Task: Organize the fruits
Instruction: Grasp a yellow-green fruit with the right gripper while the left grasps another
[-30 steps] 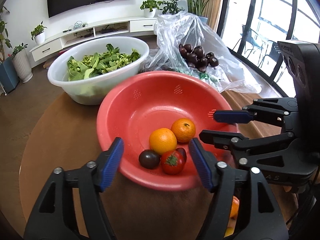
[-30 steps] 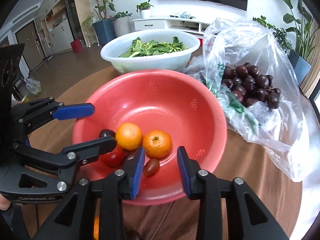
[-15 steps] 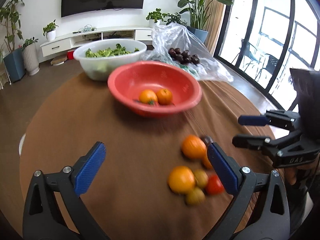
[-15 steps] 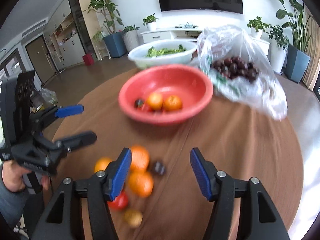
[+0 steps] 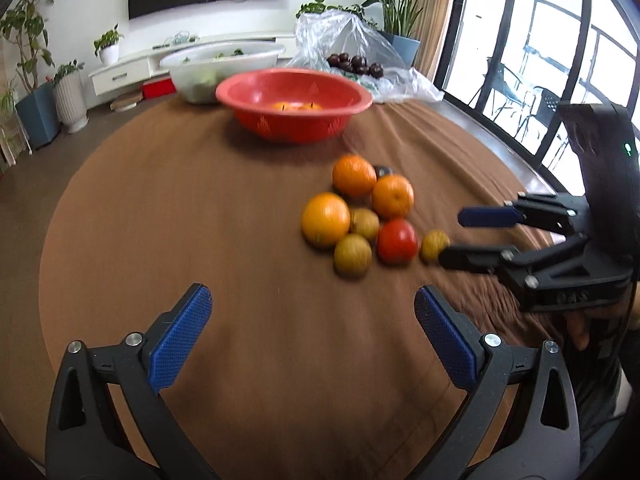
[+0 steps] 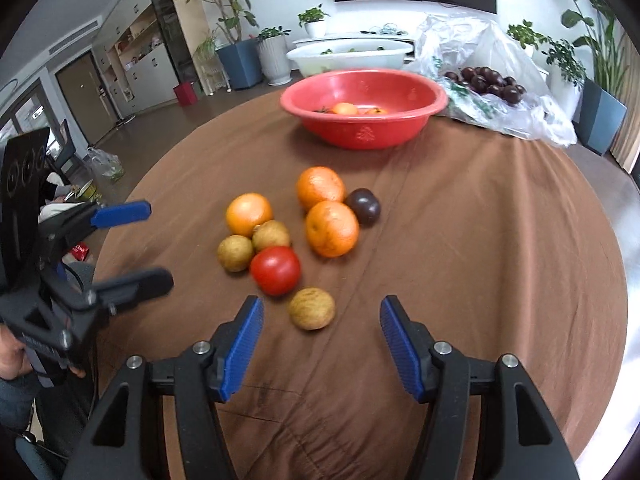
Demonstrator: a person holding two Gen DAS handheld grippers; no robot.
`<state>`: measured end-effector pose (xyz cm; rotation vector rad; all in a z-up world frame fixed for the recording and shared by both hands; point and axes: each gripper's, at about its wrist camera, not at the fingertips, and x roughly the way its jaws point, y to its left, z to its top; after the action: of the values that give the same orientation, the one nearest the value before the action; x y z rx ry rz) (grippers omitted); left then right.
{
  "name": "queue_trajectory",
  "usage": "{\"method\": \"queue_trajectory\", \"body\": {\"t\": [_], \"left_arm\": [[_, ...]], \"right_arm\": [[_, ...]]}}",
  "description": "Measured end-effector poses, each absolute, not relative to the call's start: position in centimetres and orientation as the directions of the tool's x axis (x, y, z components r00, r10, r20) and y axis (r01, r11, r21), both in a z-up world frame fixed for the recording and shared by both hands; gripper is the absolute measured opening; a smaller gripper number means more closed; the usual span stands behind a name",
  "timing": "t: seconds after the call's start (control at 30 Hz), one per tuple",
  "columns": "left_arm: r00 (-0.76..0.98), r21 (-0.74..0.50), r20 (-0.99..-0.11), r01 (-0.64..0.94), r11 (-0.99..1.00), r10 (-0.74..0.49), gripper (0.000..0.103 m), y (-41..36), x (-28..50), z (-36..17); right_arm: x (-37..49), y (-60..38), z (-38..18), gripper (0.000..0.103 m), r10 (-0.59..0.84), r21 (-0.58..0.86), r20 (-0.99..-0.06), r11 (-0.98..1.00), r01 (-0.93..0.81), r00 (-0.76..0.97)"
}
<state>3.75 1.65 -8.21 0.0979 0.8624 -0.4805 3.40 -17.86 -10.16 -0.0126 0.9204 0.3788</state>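
Note:
A cluster of loose fruit lies on the brown tablecloth: three oranges, a red tomato, three small tan round fruits and a dark plum. One tan fruit sits just ahead of my right gripper, level with its open fingertips and touching neither pad. My left gripper stands wide open over bare cloth, left of and nearer than the cluster. The red bowl at the far side holds oranges and a tomato.
Behind the red bowl stand a white basin of greens and a clear plastic bag of dark plums. The round table's edge curves along the right. A person's hand holds each gripper's handle.
Both grippers have pulled back from over the red bowl to the near side of the table. Both have opened wider. The loose fruit cluster has come into view.

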Motion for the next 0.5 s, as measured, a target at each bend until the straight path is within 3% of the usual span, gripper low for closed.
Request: {"method": "queue_trajectory", "body": {"t": [0.3,0.5], "left_arm": [[0.52,-0.116,-0.771,0.455,0.883,-0.369,0.103,1.3,3.8,-8.4],[0.498,-0.117,-0.777,0.486,0.866,-0.384,0.103,0.1,5.2,-8.4]], "right_arm": [[3.9,-15.8,-11.8,0.045,0.21,0.009,-0.824,0.933,-0.359,0.526],[3.9,-16.0,-11.7,0.032,0.22,0.017,-0.828,0.929,-0.369,0.515]]}}
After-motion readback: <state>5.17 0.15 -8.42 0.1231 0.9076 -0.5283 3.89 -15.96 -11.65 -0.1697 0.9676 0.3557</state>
